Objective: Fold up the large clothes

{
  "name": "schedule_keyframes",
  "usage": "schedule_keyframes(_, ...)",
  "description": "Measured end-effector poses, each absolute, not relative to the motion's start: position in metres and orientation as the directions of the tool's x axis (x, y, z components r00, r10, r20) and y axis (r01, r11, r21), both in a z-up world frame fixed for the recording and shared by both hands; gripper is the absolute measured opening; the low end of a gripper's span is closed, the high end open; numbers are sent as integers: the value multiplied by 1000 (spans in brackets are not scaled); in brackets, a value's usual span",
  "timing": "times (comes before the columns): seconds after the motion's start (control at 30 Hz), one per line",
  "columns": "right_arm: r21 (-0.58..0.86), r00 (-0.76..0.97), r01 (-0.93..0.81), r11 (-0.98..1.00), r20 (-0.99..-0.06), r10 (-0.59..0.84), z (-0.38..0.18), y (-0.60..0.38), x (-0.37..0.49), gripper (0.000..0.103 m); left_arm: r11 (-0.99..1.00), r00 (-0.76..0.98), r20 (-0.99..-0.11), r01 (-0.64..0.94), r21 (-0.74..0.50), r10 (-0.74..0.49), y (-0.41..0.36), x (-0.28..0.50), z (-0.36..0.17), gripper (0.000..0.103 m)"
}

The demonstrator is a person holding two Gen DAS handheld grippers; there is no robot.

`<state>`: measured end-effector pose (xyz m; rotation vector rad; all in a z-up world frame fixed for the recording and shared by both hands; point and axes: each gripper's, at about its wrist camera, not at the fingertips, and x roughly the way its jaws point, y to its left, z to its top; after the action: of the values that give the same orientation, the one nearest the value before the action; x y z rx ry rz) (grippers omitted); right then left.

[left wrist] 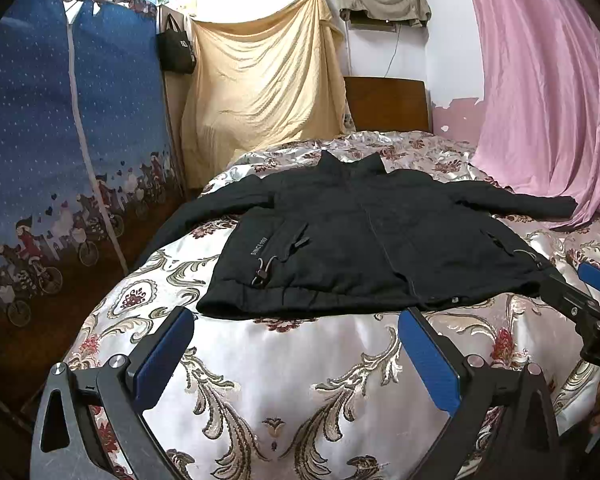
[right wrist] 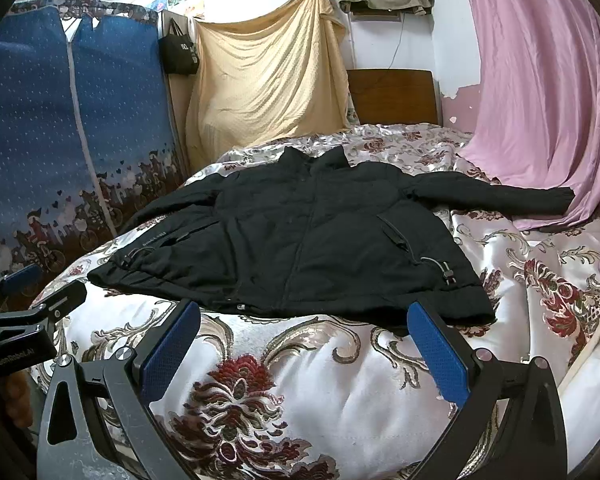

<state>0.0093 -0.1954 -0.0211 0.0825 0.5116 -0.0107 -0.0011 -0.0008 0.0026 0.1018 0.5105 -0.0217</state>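
Note:
A black jacket [left wrist: 360, 236] lies flat and face up on the bed, zipped, collar at the far side, both sleeves spread out to the sides. It also shows in the right wrist view [right wrist: 300, 240]. My left gripper [left wrist: 296, 320] is open and empty, just short of the jacket's near hem, left of its middle. My right gripper [right wrist: 304, 312] is open and empty, at the near hem toward the jacket's right side. The right gripper also shows in the left wrist view [left wrist: 580, 292], and the left gripper in the right wrist view [right wrist: 32, 292].
The bed has a shiny floral cover [left wrist: 300, 380]. A blue fabric wardrobe [left wrist: 60, 140] stands at the left. A yellow sheet [left wrist: 260, 88] hangs at the back, a wooden headboard [left wrist: 384, 104] beside it. A pink curtain [left wrist: 540, 100] hangs at the right and touches the right sleeve.

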Motion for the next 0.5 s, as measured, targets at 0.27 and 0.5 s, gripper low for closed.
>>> schedule_keyframes(0.27, 74, 871, 31, 997, -491, 9, -21, -194, 10, 102, 995, 873, -488, 46, 94, 6, -1, -1, 3, 103)
schedule_keyframes(0.5, 74, 870, 32, 997, -492, 9, -21, -194, 10, 102, 995, 873, -488, 46, 94, 6, -1, -1, 3, 103)
